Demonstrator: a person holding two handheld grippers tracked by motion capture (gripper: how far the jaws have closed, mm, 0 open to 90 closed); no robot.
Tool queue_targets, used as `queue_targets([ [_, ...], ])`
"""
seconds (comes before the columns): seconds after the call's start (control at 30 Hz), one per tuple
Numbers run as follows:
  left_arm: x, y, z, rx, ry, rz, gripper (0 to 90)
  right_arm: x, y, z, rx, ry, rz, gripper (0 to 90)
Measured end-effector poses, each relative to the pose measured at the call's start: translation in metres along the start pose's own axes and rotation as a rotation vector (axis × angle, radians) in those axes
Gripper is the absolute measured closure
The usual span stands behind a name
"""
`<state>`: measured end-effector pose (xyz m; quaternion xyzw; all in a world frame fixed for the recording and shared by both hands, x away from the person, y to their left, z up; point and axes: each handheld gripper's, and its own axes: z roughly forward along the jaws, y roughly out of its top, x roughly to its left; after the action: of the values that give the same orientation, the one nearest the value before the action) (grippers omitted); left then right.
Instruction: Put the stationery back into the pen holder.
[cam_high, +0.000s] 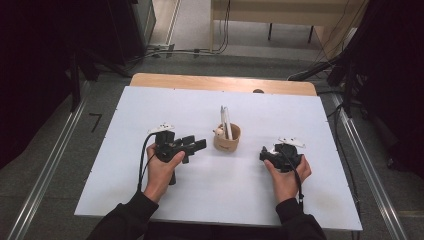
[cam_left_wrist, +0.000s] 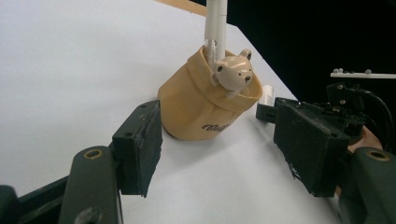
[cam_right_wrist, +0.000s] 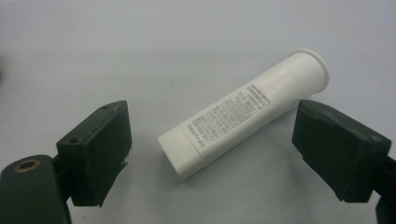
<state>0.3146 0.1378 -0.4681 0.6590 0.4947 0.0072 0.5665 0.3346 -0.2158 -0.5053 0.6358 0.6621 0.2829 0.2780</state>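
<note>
A tan cup with a small bear figure on its rim stands mid-table, holding white pens. My left gripper lies level just left of the cup, pointing at it. Its jaws stand open with the cup a little beyond their tips, untouched. A white tube with small printed text lies flat on the table. My right gripper is open, one jaw on each side of the tube, neither pad pressing it. In the high view that gripper sits right of the cup.
The white table top has free room on all sides of the cup, with a wooden strip along its far edge. Dark equipment and cables stand on the floor around the table. The right gripper shows behind the left gripper's right jaw.
</note>
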Motion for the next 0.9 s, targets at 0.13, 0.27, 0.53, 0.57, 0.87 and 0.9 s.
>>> queue_targets([
  [0.13, -0.0003, -0.0003, 0.0006, 0.002, -0.002, 0.001, 33.2, -0.0005, -0.0008, 0.0031, 0.014, -0.001, 0.013, 12.3],
  [0.27, -0.0003, -0.0004, 0.0004, 0.003, -0.003, 0.003, 33.2, -0.0012, -0.0005, 0.0046, 0.014, -0.006, 0.022, 13.9],
  [0.53, -0.0009, -0.0009, 0.0010, 0.003, -0.003, 0.001, 33.2, -0.0029, 0.0002, 0.0054, 0.009, -0.030, 0.035, 20.3],
  [0.57, -0.0009, -0.0009, 0.0009, 0.004, -0.004, 0.002, 33.2, -0.0032, 0.0003, 0.0055, 0.009, -0.032, 0.036, 20.8],
  [0.87, -0.0009, -0.0017, 0.0012, 0.010, -0.006, 0.003, 33.2, -0.0065, -0.0003, 0.0044, -0.007, -0.048, 0.054, 32.7],
  [0.9, -0.0011, -0.0017, 0.0012, 0.009, -0.008, 0.001, 33.2, -0.0071, -0.0004, 0.0041, -0.008, -0.049, 0.058, 34.9],
])
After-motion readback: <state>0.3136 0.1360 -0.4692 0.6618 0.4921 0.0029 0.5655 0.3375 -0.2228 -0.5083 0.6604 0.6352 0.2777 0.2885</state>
